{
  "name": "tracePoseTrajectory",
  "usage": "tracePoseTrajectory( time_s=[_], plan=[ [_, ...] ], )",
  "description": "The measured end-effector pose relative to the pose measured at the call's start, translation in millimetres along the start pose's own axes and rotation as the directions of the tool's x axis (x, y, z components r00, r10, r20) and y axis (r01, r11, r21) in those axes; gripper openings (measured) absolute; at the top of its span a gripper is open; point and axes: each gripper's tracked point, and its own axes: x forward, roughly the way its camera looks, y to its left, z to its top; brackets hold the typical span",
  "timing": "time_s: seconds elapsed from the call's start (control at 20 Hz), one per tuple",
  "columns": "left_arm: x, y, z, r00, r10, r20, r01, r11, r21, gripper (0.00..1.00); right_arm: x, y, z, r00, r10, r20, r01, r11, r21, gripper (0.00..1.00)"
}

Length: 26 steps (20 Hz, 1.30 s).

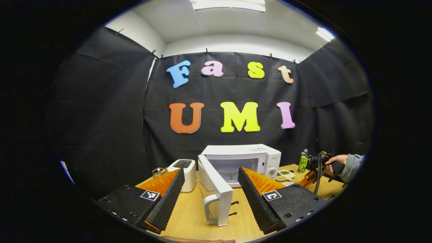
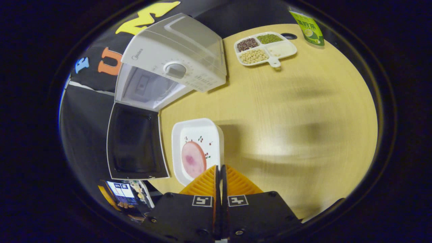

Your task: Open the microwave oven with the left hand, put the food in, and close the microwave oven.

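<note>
The white microwave (image 1: 243,158) stands at the back of the wooden table with its door (image 1: 216,195) swung wide open toward me, handle on the near edge. My left gripper (image 1: 212,190) is open, its fingers on either side of the door's edge without touching it. In the right gripper view, a white square plate (image 2: 197,135) carries a round pink slice of food (image 2: 193,158). My right gripper (image 2: 220,173) is shut on the plate's near rim, beside the open door (image 2: 135,141) and the cavity (image 2: 145,84). The right gripper (image 1: 315,163) also shows far right, held by a hand.
A white toaster (image 1: 184,168) stands left of the microwave. A divided tray of beans (image 2: 265,47) and a green can (image 2: 308,27) sit to the microwave's right. Bare tabletop (image 2: 303,128) spreads to the right of the plate.
</note>
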Motion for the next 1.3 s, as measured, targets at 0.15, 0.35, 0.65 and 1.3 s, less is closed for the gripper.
tracePoseTrajectory(
  time_s=[0.15, 0.35, 0.65, 1.3],
  plan=[
    [-2, 6, 0, 1.000, -0.004, 0.000, 0.004, 1.000, 0.008, 0.94, 13, 30, 2, 0.999, 0.012, 0.043, -0.012, 1.000, 0.019, 0.04],
    [-5, 12, 1, 1.000, -0.011, 0.003, 0.011, 1.000, -0.002, 0.95, 35, 66, 11, 0.993, 0.018, 0.119, -0.028, 0.997, 0.077, 0.04],
    [-4, 25, 7, 1.000, 0.001, 0.029, -0.001, 1.000, -0.014, 0.94, 69, 119, 51, 0.945, 0.054, 0.322, -0.134, 0.963, 0.232, 0.04],
    [-2, 50, -12, 0.999, 0.043, -0.018, -0.043, 0.998, -0.035, 0.94, 133, 203, 149, 0.692, 0.052, 0.720, -0.486, 0.770, 0.413, 0.06]
  ],
)
